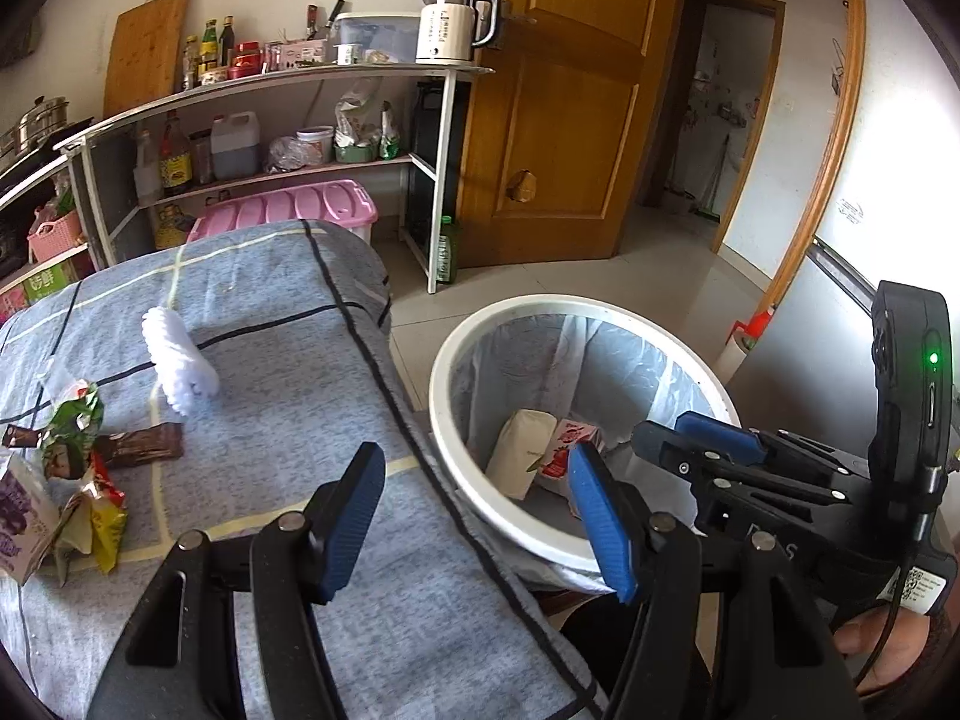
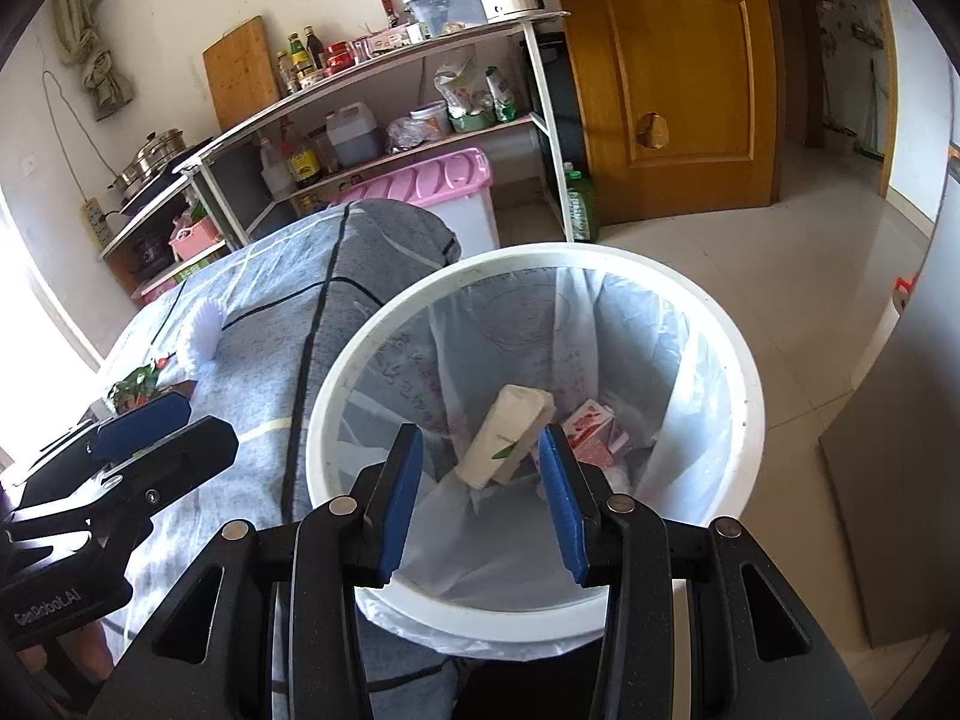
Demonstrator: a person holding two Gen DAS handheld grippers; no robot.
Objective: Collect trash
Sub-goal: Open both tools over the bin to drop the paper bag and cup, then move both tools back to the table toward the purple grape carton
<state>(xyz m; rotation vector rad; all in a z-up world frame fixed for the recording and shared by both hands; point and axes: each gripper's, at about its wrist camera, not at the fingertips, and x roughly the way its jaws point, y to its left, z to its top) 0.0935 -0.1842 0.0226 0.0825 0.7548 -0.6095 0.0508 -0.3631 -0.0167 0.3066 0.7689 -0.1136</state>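
Both grippers hang with their blue pads spread apart and nothing between them. Over the white bin point(image 2: 744, 420), the right gripper point(image 2: 480, 486) points down into the opening, its fingers framing the liner point(image 2: 678, 384) and the two cartons at the bottom: a cream carton point(image 2: 498, 438) lying tilted, and a red-and-white carton point(image 2: 594, 426) just beside it on the right. Seen from the left wrist camera, that same gripper reaches in from the right edge, its fingertips above the bin's near rim, with a green light showing on its body.

Off to the side, the left gripper point(image 1: 474, 510) hovers above the edge of the table, one finger over the grey-blue checked cloth point(image 1: 288, 312) and the other over the bin's rim point(image 1: 468, 468). The bin stands on the floor right against the table's edge, where the cloth hangs down and touches its side.

More trash lies on the cloth at the far left: a brown wrapper point(image 1: 141, 447), a crumpled green wrapper point(image 1: 69, 420), a yellow-and-red packet point(image 1: 105, 522) and a purple carton point(image 1: 21, 516), all close together. A white fluffy roll point(image 1: 180, 363) rests a little beyond them, apart from the pile. Bare cloth stretches between the left gripper's fingers and these pieces. Pale tile floor point(image 2: 810, 252) lies open past the bin toward the wooden door point(image 1: 558, 96), and a shelf unit point(image 1: 288, 120) stands behind the table.
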